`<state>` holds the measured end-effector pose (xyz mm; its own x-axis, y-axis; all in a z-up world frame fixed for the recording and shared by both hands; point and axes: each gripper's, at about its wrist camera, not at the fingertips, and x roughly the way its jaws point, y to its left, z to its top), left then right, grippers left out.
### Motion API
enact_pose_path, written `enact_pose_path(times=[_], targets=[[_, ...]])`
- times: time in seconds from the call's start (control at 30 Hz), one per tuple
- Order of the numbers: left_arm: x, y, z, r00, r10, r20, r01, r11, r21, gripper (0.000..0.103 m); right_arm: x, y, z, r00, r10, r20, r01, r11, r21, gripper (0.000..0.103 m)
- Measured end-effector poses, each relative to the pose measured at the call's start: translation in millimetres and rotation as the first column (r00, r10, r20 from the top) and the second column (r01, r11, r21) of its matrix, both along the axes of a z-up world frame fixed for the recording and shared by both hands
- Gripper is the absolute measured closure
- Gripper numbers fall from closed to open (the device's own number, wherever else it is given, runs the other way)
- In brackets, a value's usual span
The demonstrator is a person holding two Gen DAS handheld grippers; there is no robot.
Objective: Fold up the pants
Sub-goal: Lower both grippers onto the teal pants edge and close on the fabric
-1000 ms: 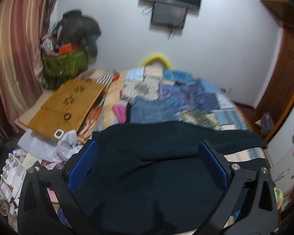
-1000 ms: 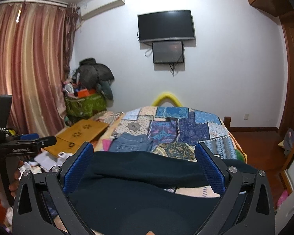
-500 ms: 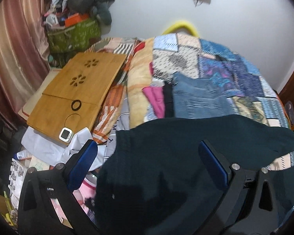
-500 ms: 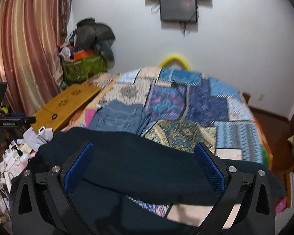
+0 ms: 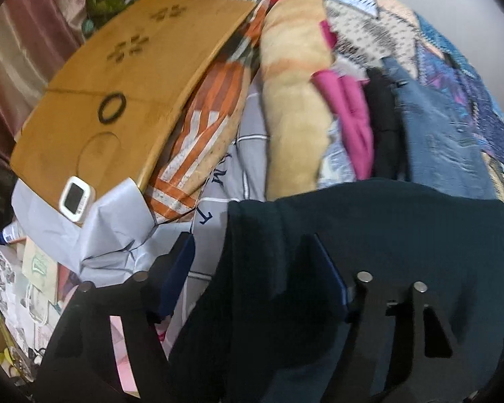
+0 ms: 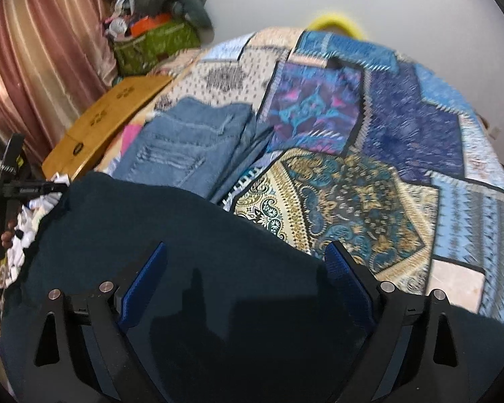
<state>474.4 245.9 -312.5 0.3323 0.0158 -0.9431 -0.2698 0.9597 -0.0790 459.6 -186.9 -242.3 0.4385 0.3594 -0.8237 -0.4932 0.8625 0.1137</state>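
Dark teal pants (image 5: pixel 386 235) lie spread across the near end of the bed. In the left wrist view my left gripper (image 5: pixel 252 268) points steeply down over their left edge. Its jaws are closing, and a fold of the dark cloth lies between the fingers without being pinched. In the right wrist view the pants (image 6: pixel 184 235) fill the bottom half. My right gripper (image 6: pixel 245 275) hovers over their far edge with its jaws wide and closing slightly, cloth beneath them. A hand (image 6: pixel 3 235) at that view's left edge holds the left gripper's body.
Folded blue jeans (image 6: pixel 184 147) lie on the patchwork quilt (image 6: pixel 352 184) beyond the pants, beside pink (image 5: pixel 349 117) and black (image 5: pixel 383 127) garments. A wooden lap desk (image 5: pixel 117 84) with a small white device (image 5: pixel 75 201) sits left of the bed. A green bag (image 6: pixel 154 43) and a curtain (image 6: pixel 40 50) stand behind.
Both grippers have tipped downward and come closer to the pants. The left view has swung toward the pants' left edge, and the left jaws have narrowed around the cloth.
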Motion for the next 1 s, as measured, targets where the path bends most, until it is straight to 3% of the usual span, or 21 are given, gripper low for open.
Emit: enact_pose_path(times=[0.13, 0.2, 0.27, 0.33, 0.37, 0.4, 0.43, 0.6, 0.8, 0.9, 1.0], targets=[[8, 12, -17, 0.999, 0.034, -0.01, -0.035, 0.993, -0.109, 0.046, 21, 7, -20, 0.998, 0.032, -0.057, -0.034, 0.999, -0.03, 0.022], [10, 13, -25, 0.999, 0.041, -0.019, -0.044, 0.981, -0.19, 0.066, 28, 12, -33, 0.994, 0.034, -0.101, -0.038, 0.999, -0.04, 0.027], [9, 15, -29, 0.998, 0.055, -0.027, -0.059, 0.973, -0.224, 0.068, 32, 12, -38, 0.994, 0.033, -0.102, -0.035, 0.999, -0.025, 0.03], [7, 13, -28, 0.999, 0.046, -0.02, -0.049, 0.976, -0.211, 0.071, 32, 11, -36, 0.995, 0.035, -0.096, -0.034, 0.999, 0.012, 0.045], [6, 11, -25, 0.999, 0.037, -0.013, -0.039, 0.98, -0.194, 0.077, 31, 12, -36, 0.995, 0.037, -0.097, -0.035, 0.999, 0.022, 0.052], [5, 10, -21, 0.999, 0.035, -0.007, -0.036, 0.985, -0.167, 0.088, 30, 12, -35, 0.994, 0.04, -0.102, -0.037, 0.999, 0.032, 0.064], [3, 10, -17, 0.999, 0.034, -0.001, -0.033, 0.988, -0.151, 0.089, 28, 13, -36, 0.993, 0.048, -0.108, -0.045, 0.998, 0.032, 0.074], [-5, 5, 14, 0.997, 0.006, 0.071, -0.002, 0.998, -0.06, 0.094, 17, 19, -30, 0.995, 0.063, -0.075, -0.064, 0.998, -0.023, 0.093], [-17, -1, 77, 0.98, -0.005, 0.201, -0.002, 0.999, 0.039, 0.095, 4, 13, 13, 0.998, 0.024, 0.06, -0.023, 0.999, -0.029, 0.096], [-21, -7, 110, 0.963, -0.021, 0.267, 0.006, 0.998, 0.056, 0.095, -8, 11, 44, 0.99, 0.0, 0.138, 0.003, 1.0, -0.024, 0.096], [-29, -12, 127, 0.958, -0.037, 0.284, 0.023, 0.998, 0.053, 0.095, -25, 8, 59, 0.989, -0.006, 0.147, 0.007, 1.0, -0.007, 0.096]])
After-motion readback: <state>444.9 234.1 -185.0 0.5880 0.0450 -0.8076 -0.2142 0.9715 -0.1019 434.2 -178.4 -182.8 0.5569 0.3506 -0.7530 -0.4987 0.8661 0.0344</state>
